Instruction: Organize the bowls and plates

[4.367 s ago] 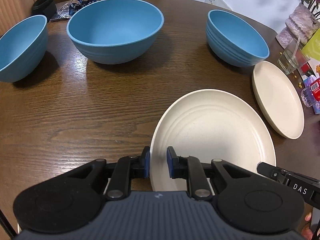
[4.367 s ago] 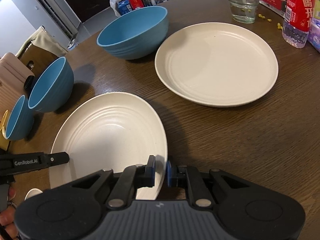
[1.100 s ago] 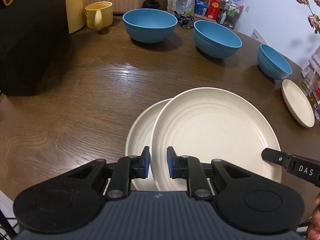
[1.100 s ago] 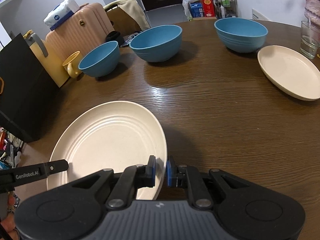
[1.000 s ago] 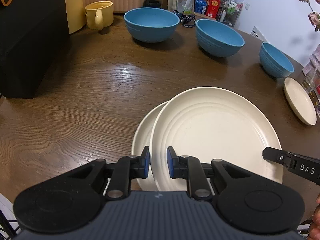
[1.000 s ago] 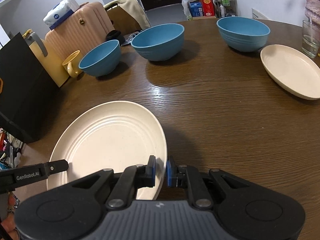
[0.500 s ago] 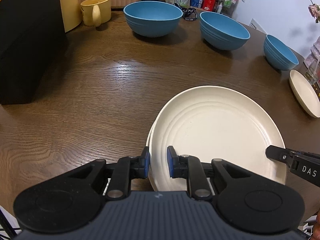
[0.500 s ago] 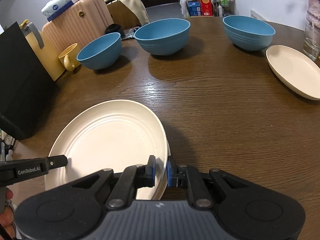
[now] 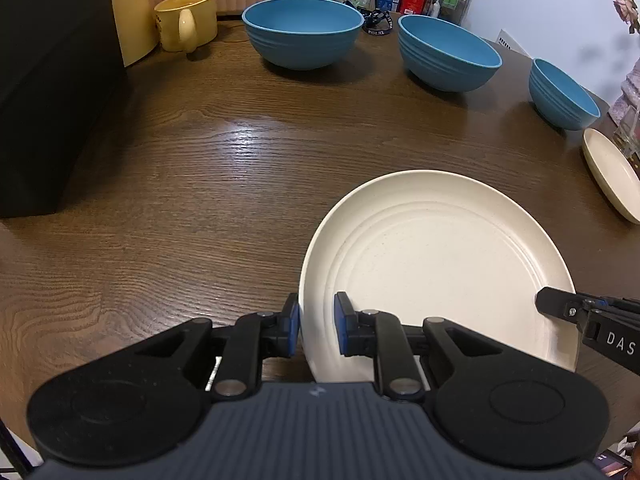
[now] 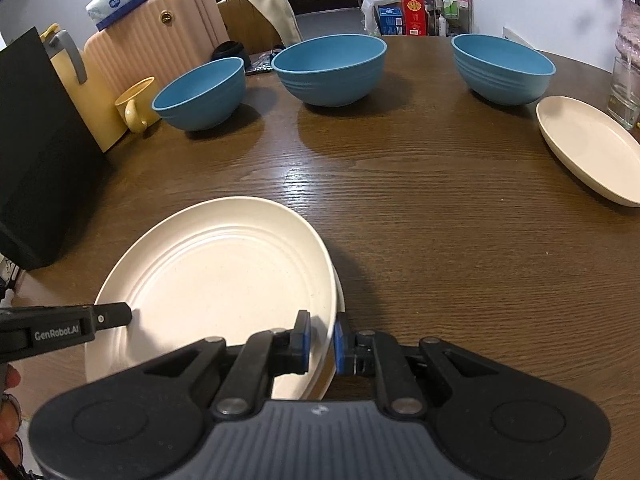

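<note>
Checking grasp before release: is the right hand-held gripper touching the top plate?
Touching. Right wrist view: right hand-held gripper has both blue pads clamped on the top plate rim.

The cream plate [image 9: 436,264], once carried offset to the right of a second plate [image 10: 339,292], has been brought directly over it, nearly covering it.

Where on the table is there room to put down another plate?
The bare wood between the blue bowls and the held cream plate is free. Right of that plate is bare too. It's crowded along the far edge by the bowls and yellow mug.
</note>
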Motion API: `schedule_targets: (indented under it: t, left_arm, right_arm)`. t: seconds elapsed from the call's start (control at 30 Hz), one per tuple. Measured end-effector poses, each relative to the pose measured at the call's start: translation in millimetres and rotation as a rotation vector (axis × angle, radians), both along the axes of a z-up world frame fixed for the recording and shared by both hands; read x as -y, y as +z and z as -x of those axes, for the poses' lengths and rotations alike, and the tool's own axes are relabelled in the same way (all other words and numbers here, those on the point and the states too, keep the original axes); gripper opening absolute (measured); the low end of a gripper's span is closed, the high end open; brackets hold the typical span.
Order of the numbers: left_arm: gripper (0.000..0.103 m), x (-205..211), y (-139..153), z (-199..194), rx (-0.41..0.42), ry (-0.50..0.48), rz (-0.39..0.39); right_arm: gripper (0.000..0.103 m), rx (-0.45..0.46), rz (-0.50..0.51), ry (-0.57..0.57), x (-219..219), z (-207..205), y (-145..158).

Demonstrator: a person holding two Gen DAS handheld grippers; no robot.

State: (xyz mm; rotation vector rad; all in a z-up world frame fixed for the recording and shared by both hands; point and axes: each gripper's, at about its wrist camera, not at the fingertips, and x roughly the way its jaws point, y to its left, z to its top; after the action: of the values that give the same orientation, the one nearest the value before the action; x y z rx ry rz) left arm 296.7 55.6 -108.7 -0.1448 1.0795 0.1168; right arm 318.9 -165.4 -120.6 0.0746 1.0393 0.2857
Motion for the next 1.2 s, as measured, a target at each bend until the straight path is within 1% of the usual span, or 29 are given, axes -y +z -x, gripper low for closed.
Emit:
schedule_targets:
  t: [0.4,0.5,0.53,0.57,0.6,0.63,0.67,0.7,0.73,0.77,0.8,0.83,0.87,0.9,1.0,1.2]
  left_arm:
    - [0.019,4,-1,0,0.006,-0.004,-0.017]
    - [0.020,5,-2,-1,0.005,-0.006,-0.022]
    - [0.024,5,-2,-1,0.001,-0.006,-0.022]
    - [0.031,4,-2,-1,-0.002,-0.005,-0.020]
    - [0.036,3,-1,-1,-0.004,-0.001,-0.022]
    - [0.046,3,0,0,0.000,0.002,-0.027]
    - [0.057,3,1,0,0.004,0.003,-0.033]
    - [0.064,2,3,1,0.009,0.003,-0.039]
    - [0.079,2,6,3,0.017,0.004,-0.047]
    - [0.091,1,9,4,0.027,0.005,-0.059]
    - [0.097,1,11,6,0.034,0.008,-0.069]
    - [0.103,0,13,7,0.042,0.011,-0.074]
    - [0.103,-1,14,8,0.045,0.015,-0.069]
    - [0.103,-2,16,8,0.042,0.016,-0.059]
    - [0.103,-5,18,9,0.036,0.012,-0.034]
    - [0.103,0,27,15,0.054,-0.016,-0.043]
  right_arm:
    - [0.012,0.006,0.021,-0.011,-4,1,-1]
    - [0.015,0.001,0.030,-0.023,-3,1,-2]
    - [0.015,-0.001,0.025,-0.029,-2,1,-2]
    - [0.015,0.000,0.024,-0.035,-1,1,-2]
    - [0.016,0.002,0.028,-0.039,0,2,-2]
    - [0.027,0.003,0.030,-0.043,0,2,-1]
    - [0.046,0.007,0.032,-0.050,1,3,0]
    - [0.056,0.013,0.031,-0.057,3,4,1]
    - [0.070,0.019,0.028,-0.066,4,5,2]
    - [0.078,0.022,0.025,-0.073,6,5,3]
    - [0.082,0.023,0.021,-0.083,7,7,4]
    - [0.092,0.023,0.019,-0.089,9,7,5]
    - [0.102,0.025,0.017,-0.093,10,9,6]
    - [0.103,0.033,0.013,-0.095,10,11,7]
    - [0.103,0.046,0.001,-0.107,12,17,12]
    - [0.103,0.069,-0.034,-0.152,18,27,20]
